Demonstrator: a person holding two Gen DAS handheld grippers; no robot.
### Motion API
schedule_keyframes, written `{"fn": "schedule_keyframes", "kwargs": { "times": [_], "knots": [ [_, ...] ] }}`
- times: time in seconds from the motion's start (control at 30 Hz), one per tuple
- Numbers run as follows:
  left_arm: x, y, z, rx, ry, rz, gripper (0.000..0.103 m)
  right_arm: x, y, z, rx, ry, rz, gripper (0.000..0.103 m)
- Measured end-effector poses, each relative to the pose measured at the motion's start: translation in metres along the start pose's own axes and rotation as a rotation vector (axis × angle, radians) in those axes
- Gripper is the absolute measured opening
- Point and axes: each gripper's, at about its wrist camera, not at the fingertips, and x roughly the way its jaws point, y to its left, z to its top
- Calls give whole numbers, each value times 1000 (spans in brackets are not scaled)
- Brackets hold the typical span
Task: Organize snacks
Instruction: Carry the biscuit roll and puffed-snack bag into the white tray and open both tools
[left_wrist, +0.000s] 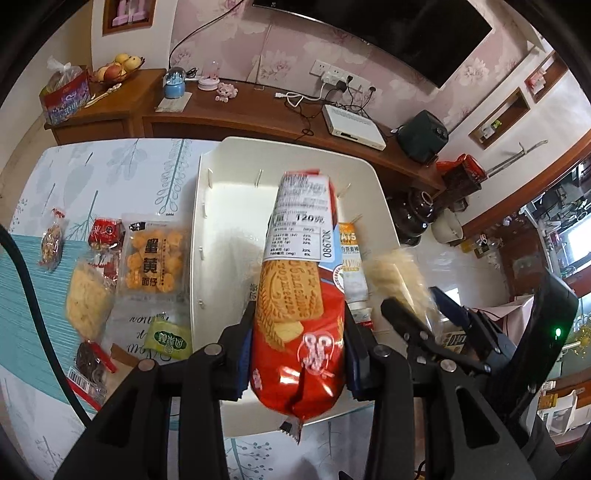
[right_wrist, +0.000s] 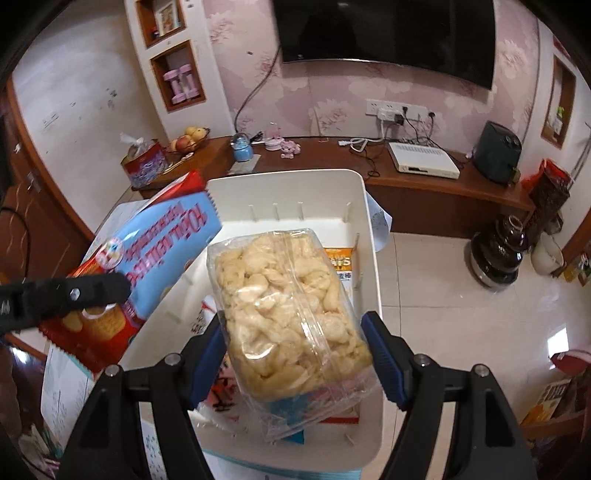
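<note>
Your left hand-held gripper (left_wrist: 297, 328) is clamped on a red biscuit packet (left_wrist: 297, 295), its blue pads pressing both sides of the wrapper near the lower end. The packet stands lengthwise away from you, with a white nutrition label on its far half, and it hangs over the white divided bin (left_wrist: 229, 221) that sits on the counter (left_wrist: 110, 166).

Your right hand-held gripper (right_wrist: 295, 350) grips a clear bag of pale puffed snacks (right_wrist: 288, 295), with the blue pads against the bag's left and right sides. That bag is also held above the bin (right_wrist: 295, 184), over its right part, where an orange-and-white oat snack box (right_wrist: 341, 262) already lies inside. In the left wrist view the same box (left_wrist: 351, 258) shows just to the right of the biscuit packet, and the right gripper with its bag comes in at the lower right.

Slotted ribs line the bin's inner walls. To the left of the bin, loose on the patterned cloth, lie a bag of yellow egg-yolk cookies (left_wrist: 155, 258), a small green packet (left_wrist: 168, 338), a red packet (left_wrist: 105, 232), a clear bag of pale crisps (left_wrist: 88, 299) and a small bag of nuts (left_wrist: 51, 243)
</note>
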Motion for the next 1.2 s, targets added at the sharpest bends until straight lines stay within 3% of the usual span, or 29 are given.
{"fn": "schedule_keyframes", "kwargs": {
  "times": [0.2,0.3,0.87,0.93,1.2],
  "knots": [
    [-10,1,-3,-11,-29,-27,45,0,-9,0,63,12,14,82],
    [-21,0,-5,0,-57,-31,56,-1,-9,-2,75,19,20,82],
    [-72,47,-49,-17,-72,47,58,-28,10,-20,138,27,73,82],
    [-80,55,-55,-26,-81,50,64,-34,13,-24,155,28,83,82],
    [-106,89,-63,-37,-108,59,68,-51,35,-42,195,41,117,82]
  ]
}}
